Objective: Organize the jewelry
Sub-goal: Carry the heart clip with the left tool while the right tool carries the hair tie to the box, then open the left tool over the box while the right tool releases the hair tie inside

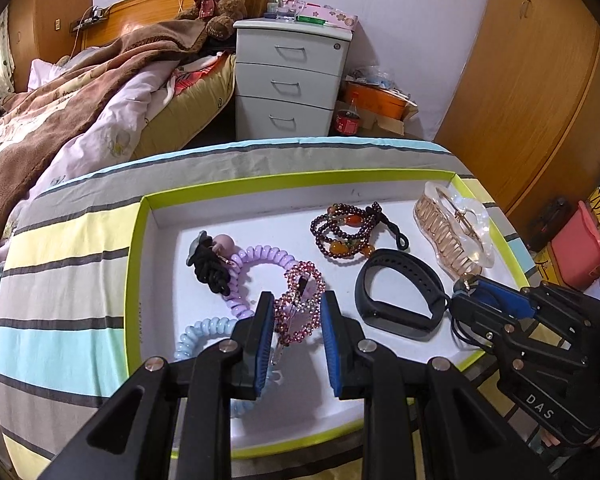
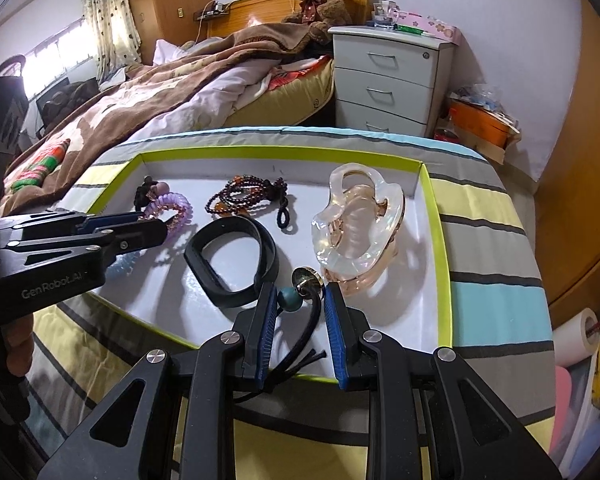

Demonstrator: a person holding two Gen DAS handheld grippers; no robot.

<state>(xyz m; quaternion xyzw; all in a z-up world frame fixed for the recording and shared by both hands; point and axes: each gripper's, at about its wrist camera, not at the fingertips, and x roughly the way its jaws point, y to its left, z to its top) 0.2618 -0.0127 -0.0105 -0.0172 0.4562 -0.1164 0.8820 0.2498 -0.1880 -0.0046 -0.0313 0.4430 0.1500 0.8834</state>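
A white tray with a lime rim (image 1: 138, 248) (image 2: 436, 216) lies on a striped cloth. In it are a pink rhinestone clip (image 1: 298, 304), purple (image 1: 256, 258) and blue (image 1: 204, 334) coil ties, a black scrunchie (image 1: 210, 268), a dark bead bracelet (image 1: 348, 230) (image 2: 240, 196), a black wristband (image 1: 400, 292) (image 2: 230, 264) and a clear claw clip (image 1: 456, 228) (image 2: 356, 224). My left gripper (image 1: 298, 312) is open, its jaws either side of the rhinestone clip. My right gripper (image 2: 300, 304) (image 1: 466, 292) is open around a black cord with a teal bead (image 2: 290, 300) and gold charm (image 2: 306, 278).
A bed with a brown blanket (image 1: 60, 120) lies at the left behind the table. A white drawer unit (image 1: 288, 80) stands beyond the table. A wooden wardrobe (image 1: 540, 80) is at the right. Pink boxes (image 1: 580, 248) sit by the table's right edge.
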